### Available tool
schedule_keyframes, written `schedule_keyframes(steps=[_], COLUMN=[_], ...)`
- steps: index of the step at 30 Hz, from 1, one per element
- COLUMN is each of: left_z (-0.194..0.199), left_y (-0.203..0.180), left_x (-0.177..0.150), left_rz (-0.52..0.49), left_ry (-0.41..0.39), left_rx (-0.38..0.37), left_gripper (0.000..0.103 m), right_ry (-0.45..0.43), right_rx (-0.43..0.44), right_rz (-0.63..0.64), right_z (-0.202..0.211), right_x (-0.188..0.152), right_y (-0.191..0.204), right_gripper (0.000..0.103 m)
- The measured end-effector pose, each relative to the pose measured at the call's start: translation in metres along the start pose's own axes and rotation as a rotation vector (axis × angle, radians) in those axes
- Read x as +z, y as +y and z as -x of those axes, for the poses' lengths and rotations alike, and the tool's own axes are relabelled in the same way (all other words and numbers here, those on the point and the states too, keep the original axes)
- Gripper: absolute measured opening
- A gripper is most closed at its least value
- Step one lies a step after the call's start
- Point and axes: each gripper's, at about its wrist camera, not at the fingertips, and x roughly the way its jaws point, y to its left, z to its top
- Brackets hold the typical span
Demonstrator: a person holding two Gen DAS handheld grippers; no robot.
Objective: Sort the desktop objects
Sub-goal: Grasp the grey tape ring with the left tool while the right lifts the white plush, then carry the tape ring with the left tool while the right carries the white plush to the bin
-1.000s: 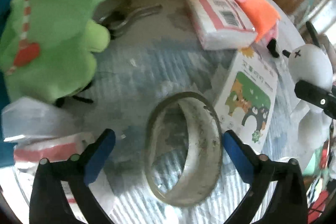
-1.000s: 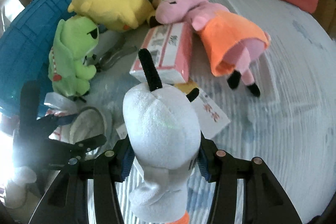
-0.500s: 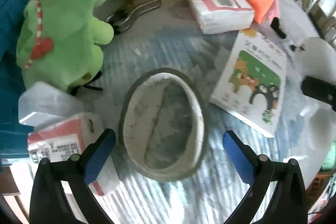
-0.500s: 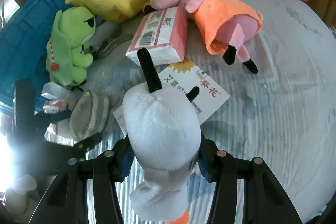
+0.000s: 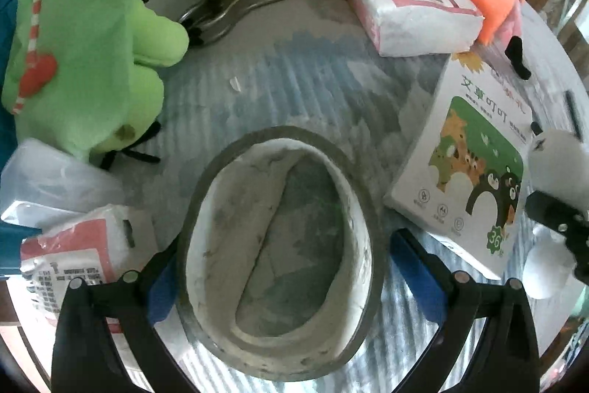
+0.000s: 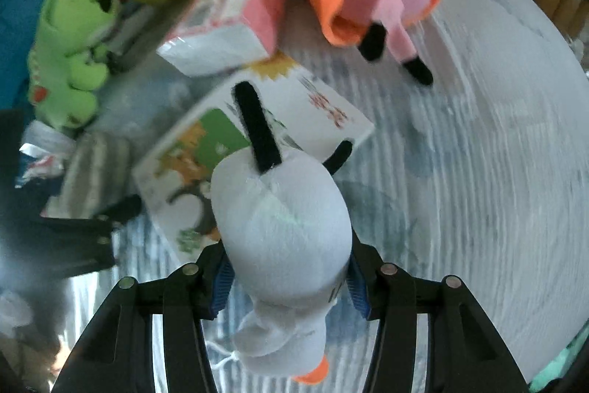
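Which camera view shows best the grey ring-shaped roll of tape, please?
The left wrist view: the grey ring-shaped roll of tape fills the middle, its open centre facing the camera, between the left gripper's blue pads. In the right wrist view the roll appears only small, blurred and side-on at the left.

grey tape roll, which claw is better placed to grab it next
Left. The left claw already straddles the grey tape roll, one blue pad beside each flank, apparently not yet clamped. The right claw is shut on the white plush, so it isn't free.
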Motion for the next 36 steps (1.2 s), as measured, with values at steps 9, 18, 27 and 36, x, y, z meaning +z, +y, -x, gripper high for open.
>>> schedule_keyframes(steps=[9,18,27,36], left_z=[0.009,0.035,0.119,0.171], left_y=[0.001,0.003,-0.005,0.01], left_x=[0.009,0.015,-0.005,-0.036], left_rz=[-0.006,0.005,0.033,0.136], left_ry=[0.031,-0.019,-0.173,-0.334], left_rx=[-0.014,-0.018,-0.042,0.028], left_gripper=[0.094,0.074,0.074,0.074], right_ry=[0.003,-0.017,-0.173,-0.303], right_rx=[-0.01,-0.02,0.105,0.209], right_rz=[-0.034,-0.003,0.067,0.252], right_z=[0.003,0.007,0.08,0.139], right_x=[-0.007,-0.012,0.003,0.026], right_y=[-0.013,-0.009,0.019,0.083], right_gripper=[0.092,0.035,0.035,0.035])
